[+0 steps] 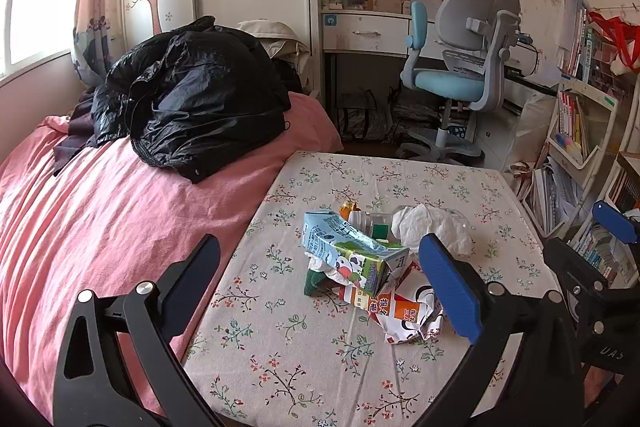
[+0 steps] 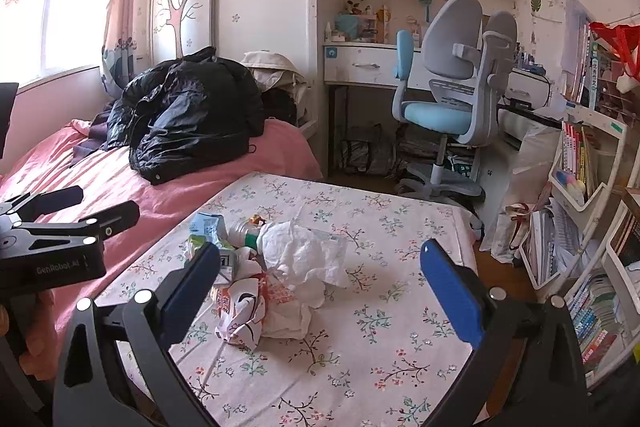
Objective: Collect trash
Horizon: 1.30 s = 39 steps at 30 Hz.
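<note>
A pile of trash lies on the floral tablecloth (image 1: 320, 367). In it are a crushed blue-green milk carton (image 1: 352, 253), a crumpled orange-white wrapper (image 1: 404, 311), white tissue (image 1: 432, 227) and a clear plastic bottle (image 1: 366, 221). My left gripper (image 1: 320, 291) is open and empty, hovering just short of the carton. In the right wrist view the pile sits left of centre: tissue (image 2: 304, 251), wrapper (image 2: 244, 307), carton (image 2: 208, 227), bottle (image 2: 242, 229). My right gripper (image 2: 320, 291) is open and empty above the table (image 2: 380, 347). The left gripper's body shows at that view's left edge (image 2: 52, 247).
A pink bed (image 1: 100, 227) with a black jacket (image 1: 188, 95) adjoins the table's left side. A blue-grey desk chair (image 1: 460, 67) and a white desk (image 1: 364, 35) stand beyond. Bookshelves (image 1: 580, 131) crowd the right. The right gripper's body shows at the right edge (image 1: 592, 287).
</note>
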{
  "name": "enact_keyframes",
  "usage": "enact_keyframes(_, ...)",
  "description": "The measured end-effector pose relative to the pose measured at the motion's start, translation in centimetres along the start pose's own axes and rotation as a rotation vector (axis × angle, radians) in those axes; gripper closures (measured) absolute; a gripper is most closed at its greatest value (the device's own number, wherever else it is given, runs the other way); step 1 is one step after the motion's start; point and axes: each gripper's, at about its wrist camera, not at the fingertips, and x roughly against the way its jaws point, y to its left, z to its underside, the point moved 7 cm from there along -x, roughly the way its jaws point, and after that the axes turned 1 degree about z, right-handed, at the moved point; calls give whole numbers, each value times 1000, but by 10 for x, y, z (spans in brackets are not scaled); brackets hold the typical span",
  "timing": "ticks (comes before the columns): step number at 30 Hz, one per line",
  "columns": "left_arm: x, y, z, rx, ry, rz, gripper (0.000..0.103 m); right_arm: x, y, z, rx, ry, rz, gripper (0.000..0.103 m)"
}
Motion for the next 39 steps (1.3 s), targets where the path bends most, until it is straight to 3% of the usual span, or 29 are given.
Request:
enact_keyframes(16,0,-1,2,2,4,1,7,-3,4,3,1,17,-38,7)
enact_keyframes(20,-7,11,2,48,39,0,7,-11,5,7,4,54,-51,7)
enact_keyframes(28,-30,61,10,138,138,-140,7,-37,10,31,-18,197,-102,8)
enact_keyframes(34,-40,65,14,121,172,-155,7,-57,24,50,-36,311,-180,31)
enact_keyframes(39,-50,64,15,155,197,-122,7,-73,43,57,17,354,-204,36)
